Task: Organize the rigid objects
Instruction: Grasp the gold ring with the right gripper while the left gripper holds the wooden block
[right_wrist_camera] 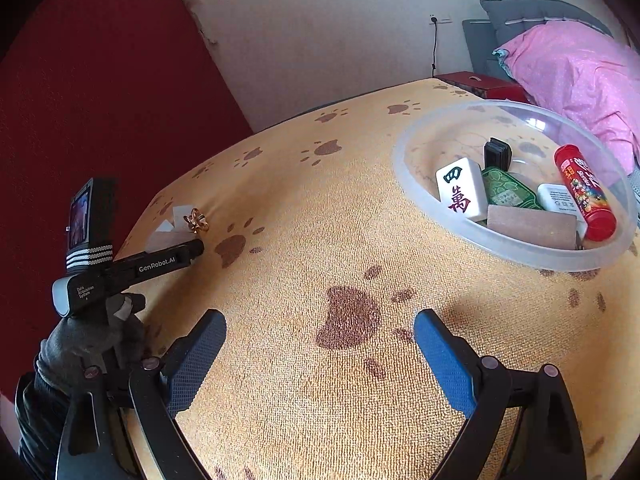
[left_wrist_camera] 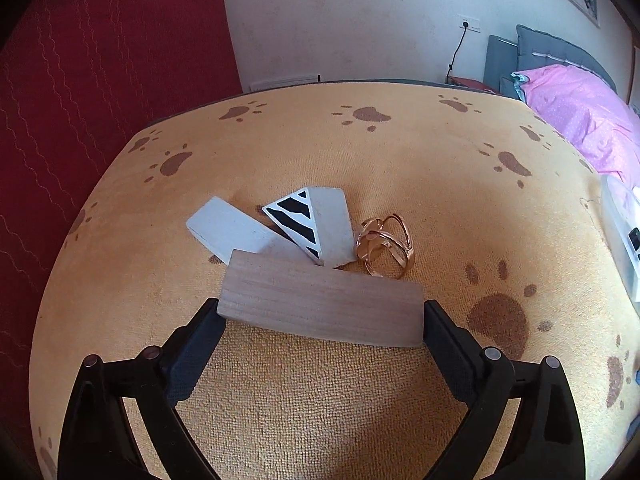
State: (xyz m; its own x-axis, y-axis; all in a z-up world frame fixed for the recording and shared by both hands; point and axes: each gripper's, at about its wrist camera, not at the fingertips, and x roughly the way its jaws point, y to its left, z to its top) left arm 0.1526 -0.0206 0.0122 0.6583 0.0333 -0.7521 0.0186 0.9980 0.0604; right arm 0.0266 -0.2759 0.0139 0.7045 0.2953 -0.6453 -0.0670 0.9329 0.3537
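Observation:
A brown wooden block (left_wrist_camera: 320, 304) lies on the yellow paw-print cloth (left_wrist_camera: 320, 408), between the tips of my left gripper (left_wrist_camera: 322, 314). Its jaws stand wide at the block's two ends, and I see no squeeze on it. Behind the block lie a grey wedge (left_wrist_camera: 228, 228), a zebra-striped wedge (left_wrist_camera: 308, 224) and a gold wire ornament (left_wrist_camera: 384, 246). My right gripper (right_wrist_camera: 320, 336) hangs open over bare cloth, holding nothing. A clear plastic bowl (right_wrist_camera: 404, 148) at right holds a mahjong tile (right_wrist_camera: 460, 190), a red tube (right_wrist_camera: 584, 192), another wooden block (right_wrist_camera: 532, 226) and several small items.
A gloved hand (right_wrist_camera: 88, 340) holds the left gripper at the table's left edge. A red panel (left_wrist_camera: 100, 100) stands along the left. A pink quilt (left_wrist_camera: 580, 112) on a bed and a pale plastic box (left_wrist_camera: 624, 232) lie to the right.

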